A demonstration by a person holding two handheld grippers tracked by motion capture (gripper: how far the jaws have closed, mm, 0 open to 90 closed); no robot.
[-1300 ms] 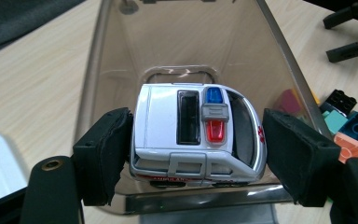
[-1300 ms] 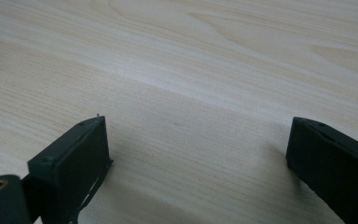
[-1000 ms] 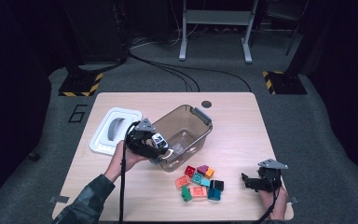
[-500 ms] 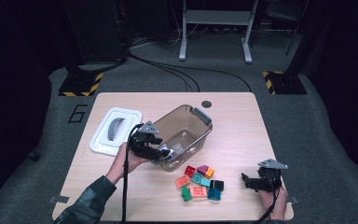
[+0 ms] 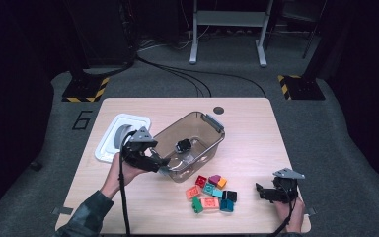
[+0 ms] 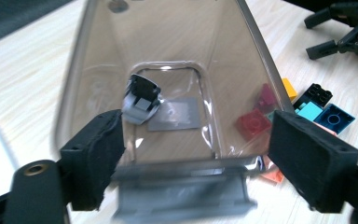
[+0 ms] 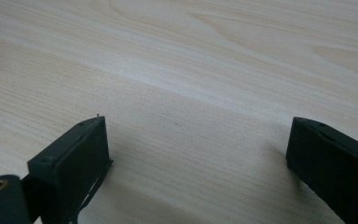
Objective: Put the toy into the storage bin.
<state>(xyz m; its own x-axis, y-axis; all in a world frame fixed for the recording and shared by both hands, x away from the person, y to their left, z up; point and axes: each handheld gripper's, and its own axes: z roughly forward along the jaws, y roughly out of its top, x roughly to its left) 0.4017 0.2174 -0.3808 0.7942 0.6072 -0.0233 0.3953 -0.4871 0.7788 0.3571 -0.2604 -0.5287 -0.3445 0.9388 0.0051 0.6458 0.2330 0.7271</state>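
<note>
Your left gripper (image 5: 162, 162) sits left of centre in the high view, at the near end of the clear brown bin (image 5: 197, 129); its jaws have just been opening and now stand apart, one on each side of the bin's grey end handle (image 6: 182, 195), their pads not pressing on it. Beyond them, in the left gripper view, a small grey-and-black piece (image 6: 141, 99) lies on the bin's floor near the middle of the frame. Just right of the bin, coloured blocks (image 5: 210, 192) lie clustered on the surface (image 5: 256, 128). A white lid (image 5: 109, 139) lies to the left of your left hand. Your right gripper (image 5: 262, 191), at the lower right of the high view, rests on the surface with its jaws spread wide and bare wood between them.
</note>
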